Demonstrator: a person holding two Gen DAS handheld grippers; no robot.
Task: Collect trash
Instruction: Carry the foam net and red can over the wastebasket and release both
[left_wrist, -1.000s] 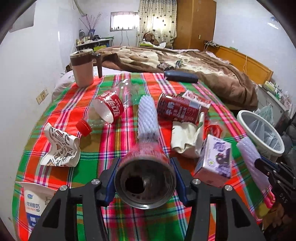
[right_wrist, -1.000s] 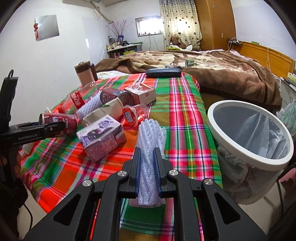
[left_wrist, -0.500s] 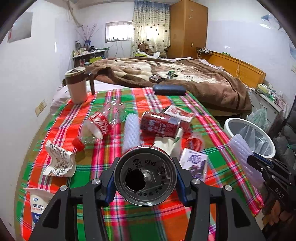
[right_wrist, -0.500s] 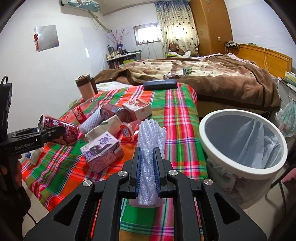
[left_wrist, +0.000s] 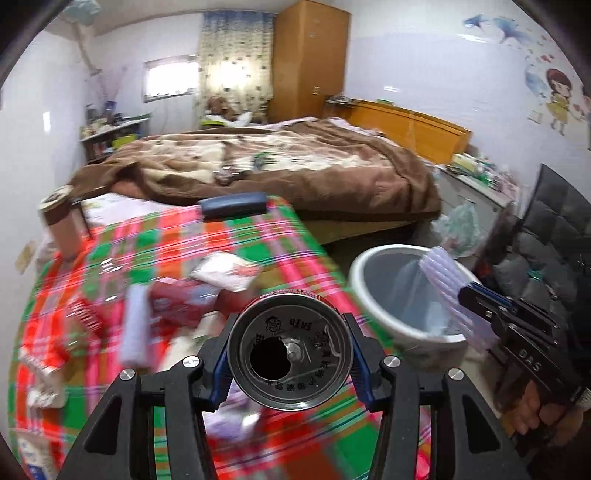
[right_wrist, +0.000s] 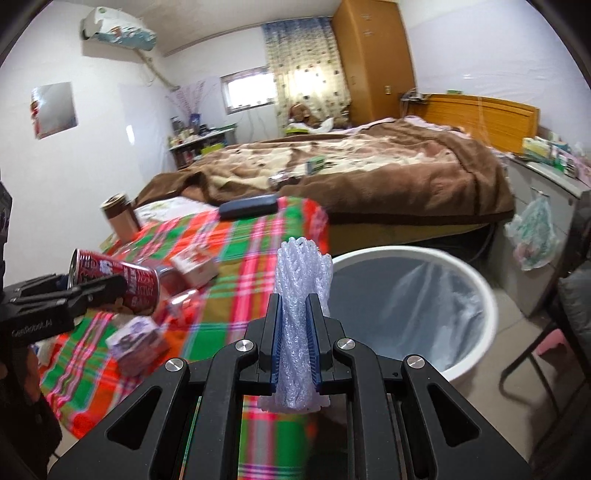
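A: What could have gone wrong there?

B: The foam net sleeve (right_wrist: 301, 314) was light and springy; released near the rim of the bin (right_wrist: 480, 295), it might have caught there or fallen outside.

A: And each claw?

B: The right claw (right_wrist: 295, 350) was squeezed tight on the sleeve. The left claw (left_wrist: 288, 354), partly spread, pinched the red can (left_wrist: 290, 356) above the counter (left_wrist: 258, 236).
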